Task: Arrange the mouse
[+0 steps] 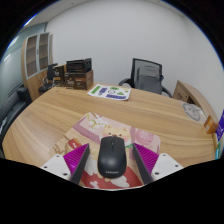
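The mouse [111,158] sits low in the middle between the gripper's [111,172] apart fingers, so a crooked squeeze might make it slip.

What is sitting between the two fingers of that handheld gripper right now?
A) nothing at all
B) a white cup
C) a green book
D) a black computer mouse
D: a black computer mouse sits between the pink-padded fingers of the gripper, above the wooden table.
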`<state>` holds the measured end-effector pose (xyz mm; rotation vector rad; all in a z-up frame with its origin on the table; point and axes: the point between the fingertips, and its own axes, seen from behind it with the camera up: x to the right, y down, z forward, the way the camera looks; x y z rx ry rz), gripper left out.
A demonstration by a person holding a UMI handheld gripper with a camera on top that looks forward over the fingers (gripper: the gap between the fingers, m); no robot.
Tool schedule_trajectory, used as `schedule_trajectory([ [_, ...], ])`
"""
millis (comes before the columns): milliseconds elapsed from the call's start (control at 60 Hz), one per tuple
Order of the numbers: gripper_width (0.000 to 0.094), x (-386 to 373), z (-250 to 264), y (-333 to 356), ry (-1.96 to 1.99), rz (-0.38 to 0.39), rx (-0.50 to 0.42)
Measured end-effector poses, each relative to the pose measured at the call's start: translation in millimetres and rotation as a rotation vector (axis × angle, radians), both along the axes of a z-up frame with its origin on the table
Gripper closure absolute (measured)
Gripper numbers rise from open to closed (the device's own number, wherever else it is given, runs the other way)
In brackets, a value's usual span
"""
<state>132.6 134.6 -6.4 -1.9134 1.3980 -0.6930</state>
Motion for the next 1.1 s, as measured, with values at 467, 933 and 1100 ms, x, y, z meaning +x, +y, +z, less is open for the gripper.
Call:
schedule_trajectory([
  [467, 0.0069, -107, 177, -142, -0.052, -0.086, 0.036],
  [933, 0.0071, -243, 198, -307, -0.05, -0.253, -0.017],
  [1100, 0.0067, -274, 192, -325, -0.027, -0.263, -0.008],
])
